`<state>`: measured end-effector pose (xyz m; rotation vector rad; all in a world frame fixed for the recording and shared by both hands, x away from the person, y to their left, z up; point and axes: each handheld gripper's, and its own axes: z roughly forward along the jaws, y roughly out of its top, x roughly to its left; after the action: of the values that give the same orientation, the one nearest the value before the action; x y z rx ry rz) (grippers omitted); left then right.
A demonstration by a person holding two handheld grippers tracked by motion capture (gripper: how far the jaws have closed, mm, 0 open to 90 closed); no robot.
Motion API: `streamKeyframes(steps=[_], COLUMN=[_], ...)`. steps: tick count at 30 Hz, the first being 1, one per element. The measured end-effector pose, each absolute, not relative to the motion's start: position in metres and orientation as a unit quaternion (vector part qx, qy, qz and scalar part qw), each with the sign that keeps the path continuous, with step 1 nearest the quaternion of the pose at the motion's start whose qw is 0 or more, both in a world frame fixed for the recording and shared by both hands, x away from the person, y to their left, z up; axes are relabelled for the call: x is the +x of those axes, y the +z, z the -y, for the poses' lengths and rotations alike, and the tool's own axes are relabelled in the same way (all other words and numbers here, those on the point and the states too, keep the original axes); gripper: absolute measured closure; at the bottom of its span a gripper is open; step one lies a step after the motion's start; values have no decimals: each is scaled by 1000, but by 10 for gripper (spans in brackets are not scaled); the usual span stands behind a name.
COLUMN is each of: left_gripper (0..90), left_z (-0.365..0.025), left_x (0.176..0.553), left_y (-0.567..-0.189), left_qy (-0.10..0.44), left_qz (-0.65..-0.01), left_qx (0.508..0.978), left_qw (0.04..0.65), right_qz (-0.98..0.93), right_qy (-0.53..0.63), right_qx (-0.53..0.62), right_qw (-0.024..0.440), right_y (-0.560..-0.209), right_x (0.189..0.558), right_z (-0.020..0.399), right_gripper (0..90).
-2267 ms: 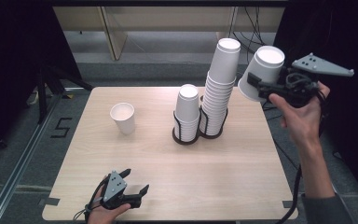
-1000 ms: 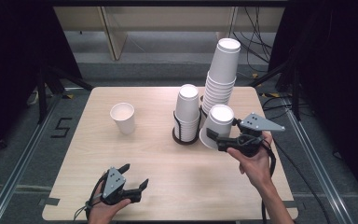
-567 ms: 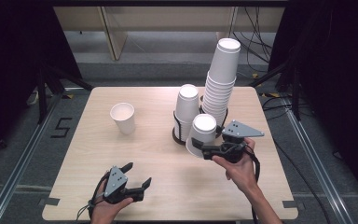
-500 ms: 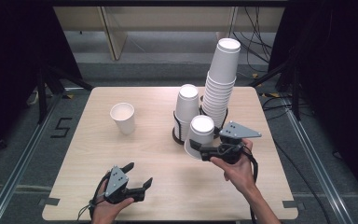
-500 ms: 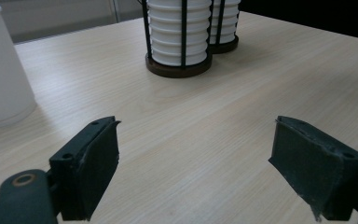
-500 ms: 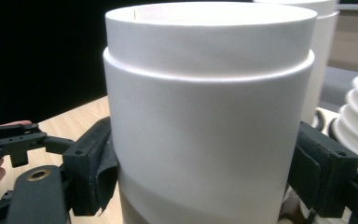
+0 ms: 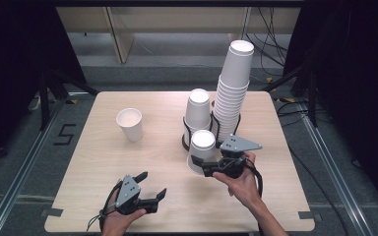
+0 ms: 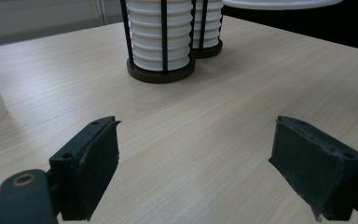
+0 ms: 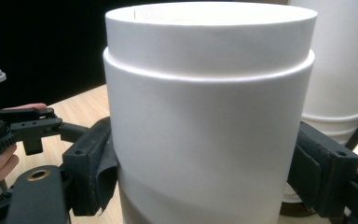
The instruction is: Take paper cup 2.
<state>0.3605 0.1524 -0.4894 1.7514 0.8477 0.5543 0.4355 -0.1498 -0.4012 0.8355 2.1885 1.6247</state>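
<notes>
My right gripper (image 7: 200,166) is shut on a white paper cup (image 7: 202,151), which it holds upright just above the table, in front of the cup holders. In the right gripper view the cup (image 9: 205,116) sits between both pads (image 9: 95,168). My left gripper (image 7: 151,184) rests near the table's front edge, left of the held cup. Its jaws stand open with bare wood between them (image 8: 196,163). A lone white cup (image 7: 129,124) stands upright at the left middle of the table.
Two black wire holders stand at the table's middle back: a short cup stack (image 7: 198,110) and a tall stack (image 7: 234,93), towering right behind the held cup. The wooden table (image 7: 103,167) has free room at left front. Dark floor surrounds it.
My right gripper has carried the cup left and down, from beside the tall stack to in front of the holders. The left gripper has stayed put.
</notes>
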Motion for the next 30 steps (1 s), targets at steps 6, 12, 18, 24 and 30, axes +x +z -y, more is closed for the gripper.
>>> streamKeyframes(steps=[6, 12, 18, 24, 30], left_gripper=[145, 144, 145, 145, 144], left_z=[-152, -152, -150, -147, -144], left_x=[361, 360, 360, 358, 358], left_y=[-489, -488, -488, -487, -488], left_qy=[230, 224, 218, 208, 203], left_qz=[-356, -351, -344, -328, -322], left_qx=[732, 727, 726, 725, 725], left_qw=[534, 546, 555, 569, 574], right_qz=[-768, -770, -774, -779, -782], right_qy=[558, 561, 560, 558, 558], right_qx=[284, 272, 268, 256, 248], right_qw=[137, 136, 120, 126, 121], right_y=[-406, -411, -416, -421, -424], right_x=[433, 432, 431, 429, 427], right_z=[143, 134, 125, 113, 105], right_gripper=[200, 200, 200, 200, 201])
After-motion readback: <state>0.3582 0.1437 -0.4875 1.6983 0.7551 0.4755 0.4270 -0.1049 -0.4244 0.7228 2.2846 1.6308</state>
